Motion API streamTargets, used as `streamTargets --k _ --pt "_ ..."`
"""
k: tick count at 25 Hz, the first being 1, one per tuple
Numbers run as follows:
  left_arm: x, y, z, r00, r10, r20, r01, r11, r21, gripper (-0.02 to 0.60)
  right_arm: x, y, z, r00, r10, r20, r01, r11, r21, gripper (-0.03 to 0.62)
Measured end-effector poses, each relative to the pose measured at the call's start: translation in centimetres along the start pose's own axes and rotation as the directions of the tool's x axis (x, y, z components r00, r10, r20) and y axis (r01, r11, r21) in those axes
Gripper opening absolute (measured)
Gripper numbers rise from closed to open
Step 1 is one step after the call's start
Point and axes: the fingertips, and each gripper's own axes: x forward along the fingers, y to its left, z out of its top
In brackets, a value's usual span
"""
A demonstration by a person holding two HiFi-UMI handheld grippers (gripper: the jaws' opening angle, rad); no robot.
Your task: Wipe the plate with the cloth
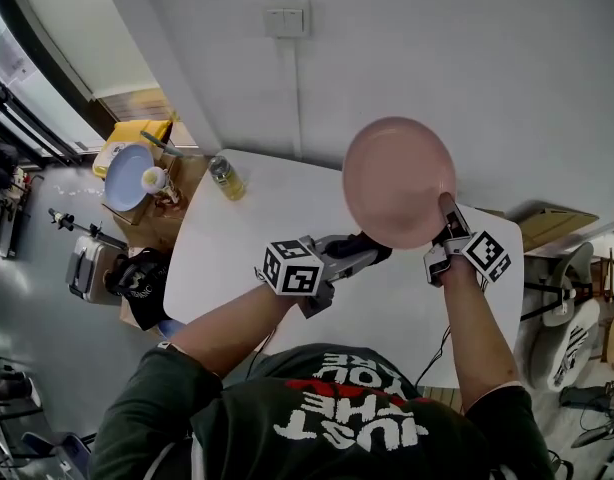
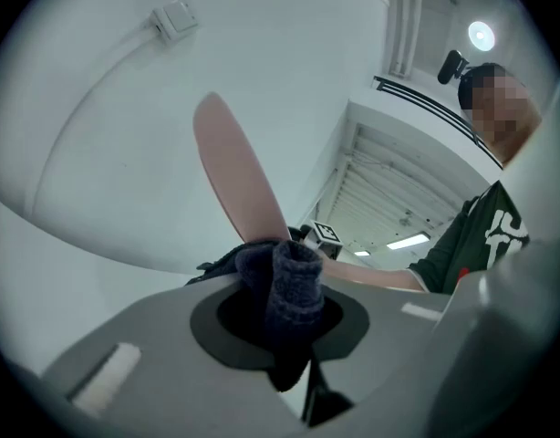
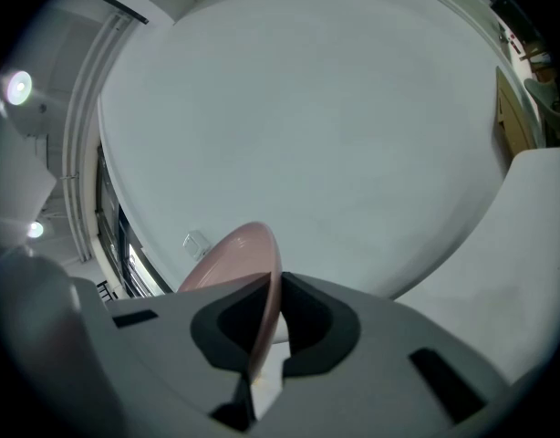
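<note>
A pink plate [image 1: 398,181] is held up above the white table [image 1: 237,243], tilted with its face toward me. My right gripper [image 1: 446,230] is shut on the plate's lower right rim; in the right gripper view the plate [image 3: 253,281] runs edge-on between the jaws. My left gripper [image 1: 372,253] is shut on a dark blue cloth [image 2: 289,290], which sits at the plate's lower left edge [image 2: 239,185]. In the head view the cloth [image 1: 375,251] shows only as a dark bunch at the gripper's tip.
A can [image 1: 226,177] stands at the table's far left corner. Beyond it a low wooden stand carries a blue plate [image 1: 127,175] and small items. A wall with a switch [image 1: 287,18] rises behind the table. Cardboard and chairs [image 1: 567,298] are at the right.
</note>
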Motion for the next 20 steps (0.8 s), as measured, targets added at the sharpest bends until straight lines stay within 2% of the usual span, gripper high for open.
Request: streamTargets --k 5,11,16,20 --pt "-3.5 2.0 2.9 0.992 0.042 0.121 -0.036 0.998 -0.049 0.048 -1.0 -0.4 -1.6 0.995 0.073 -0.073 -0.07 0.996 0.047 0.014" --pt "-7.0 4.2 7.9 0.951 0.041 0.308 -0.001 0.992 -0.129 0.048 -1.8 1.7 -5.1 0.959 0.197 -0.204 -0.191 0.98 0.049 0.014" --pt "-7.2 3.4 10.2 0.913 -0.087 0.399 0.176 0.966 -0.19 0.048 -2.0 6.5 -8.0 0.874 0.367 -0.319 -0.362 0.929 0.077 0.014" --pt "-5.9 3.0 11.2 0.896 -0.138 0.422 0.239 0.951 -0.198 0.048 -2.2 10.2 -9.9 0.805 0.461 -0.374 -0.451 0.884 0.119 0.014"
